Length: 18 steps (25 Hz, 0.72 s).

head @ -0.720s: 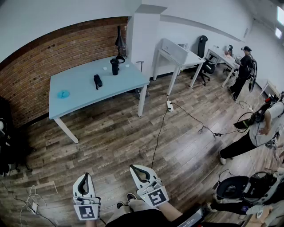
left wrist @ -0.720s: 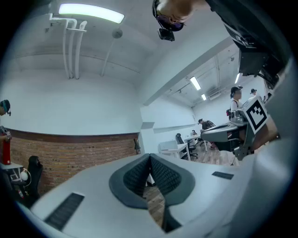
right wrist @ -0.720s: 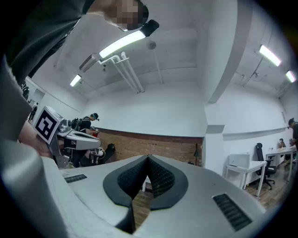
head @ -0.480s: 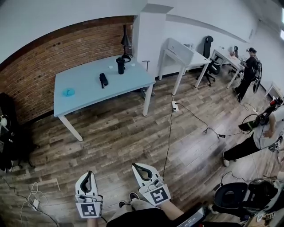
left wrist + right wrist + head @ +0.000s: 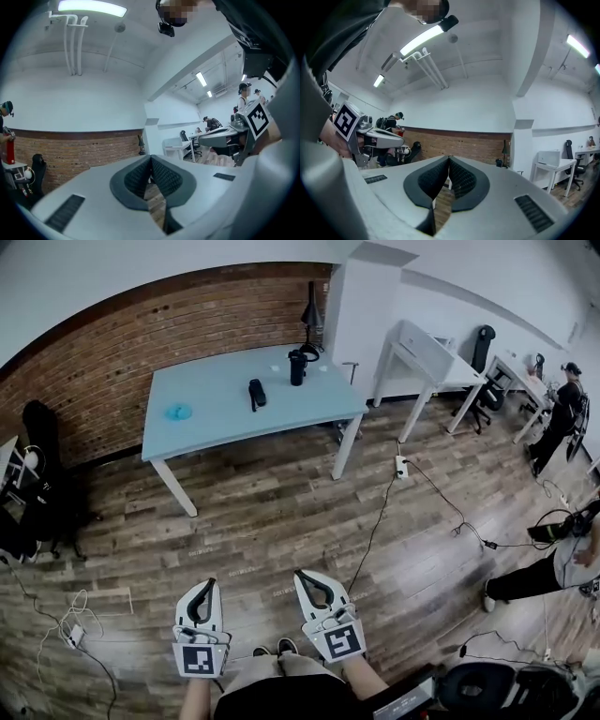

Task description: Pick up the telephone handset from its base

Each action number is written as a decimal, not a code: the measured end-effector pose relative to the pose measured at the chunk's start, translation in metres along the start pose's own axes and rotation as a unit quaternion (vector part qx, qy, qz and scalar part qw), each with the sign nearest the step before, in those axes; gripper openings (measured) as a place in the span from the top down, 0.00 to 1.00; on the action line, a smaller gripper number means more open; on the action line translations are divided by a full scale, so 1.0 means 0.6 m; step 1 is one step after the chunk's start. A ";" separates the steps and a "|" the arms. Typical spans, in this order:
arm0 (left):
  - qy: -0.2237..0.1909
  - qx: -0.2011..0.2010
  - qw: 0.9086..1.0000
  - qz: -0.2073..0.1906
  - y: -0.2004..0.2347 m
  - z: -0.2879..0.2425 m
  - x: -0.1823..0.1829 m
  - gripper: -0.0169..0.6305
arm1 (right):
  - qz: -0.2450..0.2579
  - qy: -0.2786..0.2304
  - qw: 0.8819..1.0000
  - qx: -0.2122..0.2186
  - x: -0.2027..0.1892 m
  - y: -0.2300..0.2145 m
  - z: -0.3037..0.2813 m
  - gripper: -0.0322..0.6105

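The black telephone handset [image 5: 257, 393] lies on its base on the light blue table [image 5: 216, 423] across the room, in the head view only. Both grippers are held low, close to my body and far from the table. My left gripper [image 5: 210, 584] is shut with nothing in it, its ribbed pads meeting at the tips in the left gripper view [image 5: 150, 157]. My right gripper [image 5: 306, 576] is likewise shut and empty [image 5: 449, 158]. Both point level towards the brick wall.
On the table also stand a black cup [image 5: 298, 367], a desk lamp [image 5: 312, 317] and a small blue thing [image 5: 178, 412]. A cable with a power strip [image 5: 402, 468] runs over the wooden floor. White desks [image 5: 424, 351] and people [image 5: 565, 411] are at the right, dark gear [image 5: 37, 493] at the left.
The table and the telephone have shifted right and grown slightly larger in the head view. Both grippers sit a little higher in the picture and stay shut.
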<state>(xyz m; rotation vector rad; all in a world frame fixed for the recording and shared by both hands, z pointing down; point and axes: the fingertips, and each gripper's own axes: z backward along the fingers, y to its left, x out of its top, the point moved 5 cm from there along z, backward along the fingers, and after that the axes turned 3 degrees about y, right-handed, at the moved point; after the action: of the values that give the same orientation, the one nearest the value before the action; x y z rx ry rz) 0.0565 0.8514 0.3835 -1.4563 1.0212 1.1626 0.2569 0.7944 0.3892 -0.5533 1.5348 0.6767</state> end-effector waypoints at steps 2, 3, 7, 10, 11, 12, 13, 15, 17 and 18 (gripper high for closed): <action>0.014 -0.008 1.000 -0.009 0.002 -0.006 -0.004 0.93 | -0.003 0.003 1.000 0.004 -0.007 0.002 -0.021 0.93; 0.018 -0.011 1.000 -0.010 0.005 -0.010 -0.007 0.93 | -0.002 0.005 1.000 0.007 -0.010 0.004 -0.032 0.93; 0.022 -0.012 1.000 0.005 0.027 -0.035 -0.029 0.93 | 0.007 0.014 1.000 0.023 -0.023 0.013 -0.079 0.93; 0.018 -0.011 0.999 0.025 0.051 -0.054 -0.044 0.93 | 0.020 0.022 0.999 0.033 -0.022 0.017 -0.114 0.93; 0.015 -0.012 0.999 0.030 0.062 -0.060 -0.047 0.93 | 0.022 0.025 0.999 0.033 -0.018 0.017 -0.127 0.93; 0.011 -0.012 0.999 0.035 0.073 -0.067 -0.048 0.93 | 0.025 0.026 0.999 0.032 -0.010 0.018 -0.139 0.93; 0.008 -0.013 0.999 0.042 0.083 -0.074 -0.049 0.93 | 0.028 0.025 0.999 0.032 -0.001 0.019 -0.151 0.93; 0.001 -0.018 0.998 0.054 0.101 -0.091 -0.046 0.93 | 0.041 0.023 0.998 0.033 0.018 0.022 -0.174 0.93; -0.006 -0.024 0.998 0.060 0.113 -0.107 -0.040 0.93 | 0.055 0.027 0.998 0.035 0.032 0.026 -0.194 0.93; -0.010 -0.026 0.998 0.062 0.120 -0.116 -0.038 0.93 | 0.059 0.030 0.997 0.034 0.036 0.028 -0.205 0.93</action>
<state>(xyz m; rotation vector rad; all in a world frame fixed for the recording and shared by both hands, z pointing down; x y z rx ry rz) -0.0060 0.7715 0.3974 -1.4353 1.0873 1.3000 0.1562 0.7208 0.3713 -0.4371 1.6511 0.7000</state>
